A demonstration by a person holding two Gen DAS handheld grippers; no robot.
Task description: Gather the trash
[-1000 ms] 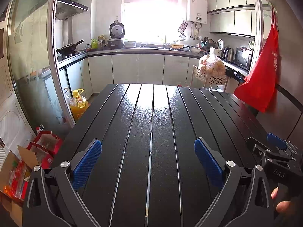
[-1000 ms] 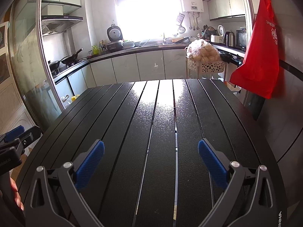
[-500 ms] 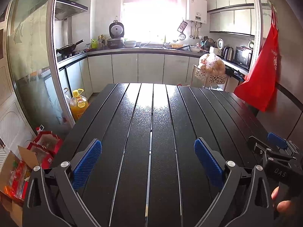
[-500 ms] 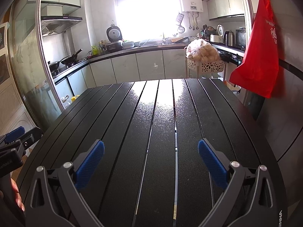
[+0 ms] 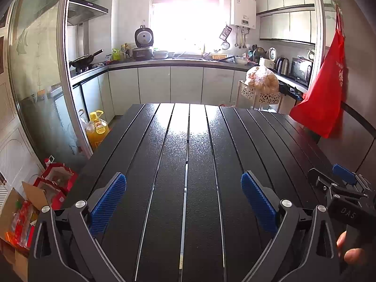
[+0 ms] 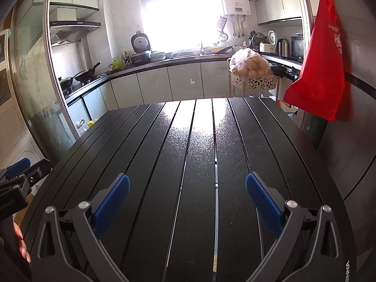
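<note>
Left gripper (image 5: 184,196): jaws spread wide, nothing between the blue pads (image 5: 108,199), low over the near end of the table.
Right gripper (image 6: 188,196): jaws likewise wide apart, holding nothing, above the same table, beside the left one.
Hands: fingertips of right hand (image 5: 350,250) on its handle at the left view's right edge; left hand (image 6: 21,243) just showing at the right view's left edge.
Table (image 5: 188,145): black, slatted, glare at the far end.
Trash: none to be seen on the table; cannot tell where it lies.
Left of table: oil bottle (image 5: 96,129), red bags (image 5: 55,181) and a box (image 5: 16,213) on the floor.
Right: red bag (image 6: 319,70) hanging on the wall.
Beyond: basket (image 6: 255,80) with a filled plastic bag; counter (image 5: 178,61) under a bright window.
</note>
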